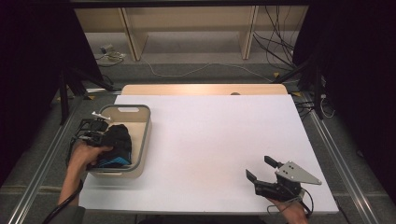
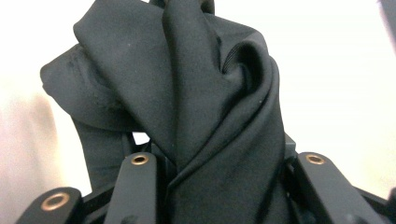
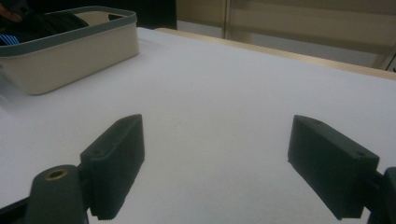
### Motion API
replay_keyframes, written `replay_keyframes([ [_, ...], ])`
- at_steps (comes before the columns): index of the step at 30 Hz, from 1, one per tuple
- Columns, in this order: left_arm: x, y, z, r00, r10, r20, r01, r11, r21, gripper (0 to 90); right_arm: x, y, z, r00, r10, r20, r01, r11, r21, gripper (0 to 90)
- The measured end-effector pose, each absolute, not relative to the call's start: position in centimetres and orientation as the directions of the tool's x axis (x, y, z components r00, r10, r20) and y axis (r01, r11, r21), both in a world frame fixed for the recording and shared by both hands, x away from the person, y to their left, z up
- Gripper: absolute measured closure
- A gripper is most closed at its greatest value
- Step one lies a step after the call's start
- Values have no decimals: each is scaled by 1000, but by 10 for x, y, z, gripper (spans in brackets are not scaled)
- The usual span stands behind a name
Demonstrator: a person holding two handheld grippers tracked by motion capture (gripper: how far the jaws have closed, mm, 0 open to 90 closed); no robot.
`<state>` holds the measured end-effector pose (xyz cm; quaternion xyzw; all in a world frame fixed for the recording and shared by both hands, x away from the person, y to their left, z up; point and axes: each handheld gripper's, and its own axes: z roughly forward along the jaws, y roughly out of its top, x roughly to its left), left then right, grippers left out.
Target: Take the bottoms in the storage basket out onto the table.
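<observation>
left gripper (image 1: 100,135) sits at the left edge of the table, over the cream plastic basket with a grey rim (image 1: 145,122), the person's left hand (image 1: 84,156) wrapped around its body. its jaws are clamped on a bunched black fabric garment (image 2: 196,93); in the left gripper view the cloth rises in twisted folds from between the two black jaws and hangs in front of the camera, with the pale basket floor behind it. in the high view the same black fabric (image 1: 117,137) lies heaped inside the basket toward its near left corner, and a bit of blue striped material (image 1: 114,162) shows at the near edge of the heap, touching the black cloth. the basket stands on the white tabletop (image 1: 210,140) at its left side, long axis running away from the person. right gripper (image 1: 261,172) rests low over the near right part of the tabletop, well apart from the basket, held by the person's right hand (image 1: 292,210) at the bottom edge. its jaws stand wide apart with nothing between them; in the right gripper view the two black pads (image 3: 116,158) frame bare white surface, and the basket (image 3: 70,51) shows far off at upper left with dark cloth inside. grey three-cornered plate (image 1: 296,172) sits on top of the right gripper.
</observation>
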<state>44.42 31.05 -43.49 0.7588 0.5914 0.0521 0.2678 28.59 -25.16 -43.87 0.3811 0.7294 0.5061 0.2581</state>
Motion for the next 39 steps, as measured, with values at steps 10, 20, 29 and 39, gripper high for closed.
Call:
replay_keyframes([
  [10, 440, 308, -418, 323, 908, -266, 828, -135, 545, 583, 286, -252, -439, -576, 817, 5, 293, 200, 935, 197],
  [20, 438, 310, -407, 320, 902, -290, 798, -91, 595, 580, 286, -252, -439, -577, 817, 3, 293, 203, 934, 198],
  [29, 436, 311, -401, 316, 897, -309, 785, -64, 616, 579, 286, -252, -439, -577, 816, 2, 294, 206, 933, 198],
  [39, 433, 311, -393, 331, 886, -326, 761, -47, 647, 578, 286, -252, -439, -578, 816, 3, 294, 205, 934, 198],
])
